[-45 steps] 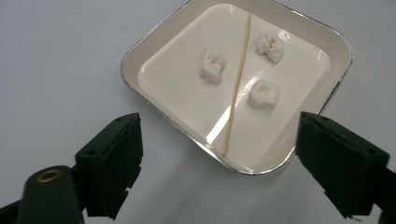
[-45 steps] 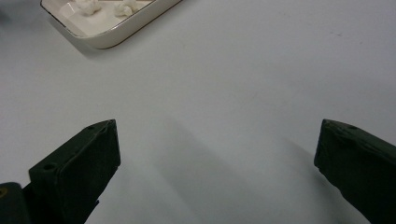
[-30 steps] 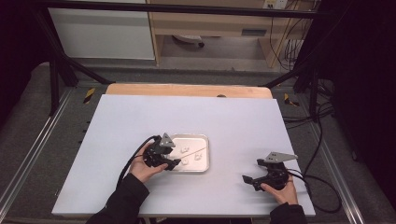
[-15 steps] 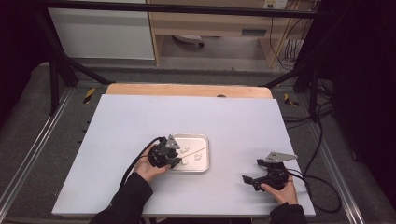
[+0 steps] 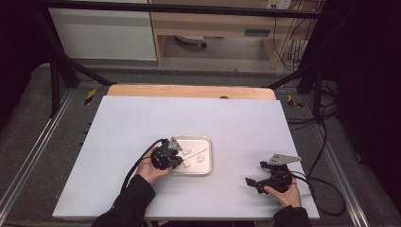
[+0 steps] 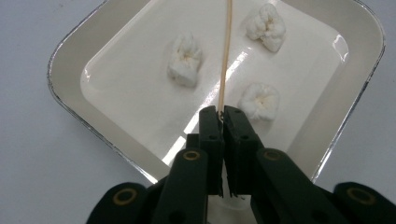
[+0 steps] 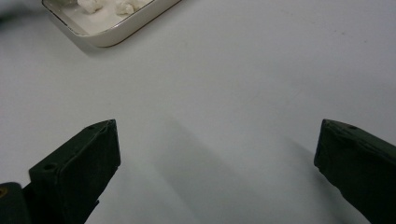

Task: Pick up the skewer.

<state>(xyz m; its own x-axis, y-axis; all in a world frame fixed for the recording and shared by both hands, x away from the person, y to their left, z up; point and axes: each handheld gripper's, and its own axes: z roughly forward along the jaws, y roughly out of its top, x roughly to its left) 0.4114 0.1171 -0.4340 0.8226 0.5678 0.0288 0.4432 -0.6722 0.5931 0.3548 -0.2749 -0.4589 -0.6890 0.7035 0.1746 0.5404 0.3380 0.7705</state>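
Jaws of the left gripper (image 6: 222,122), gaping earlier, had just been clenched on the skewer (image 6: 226,56); the right gripper (image 7: 217,154) was kept released.

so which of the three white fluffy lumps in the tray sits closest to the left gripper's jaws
The white fluffy lump just right of the thin wooden skewer, beside the tips of the left gripper. The other two lie farther up the shallow metal tray.
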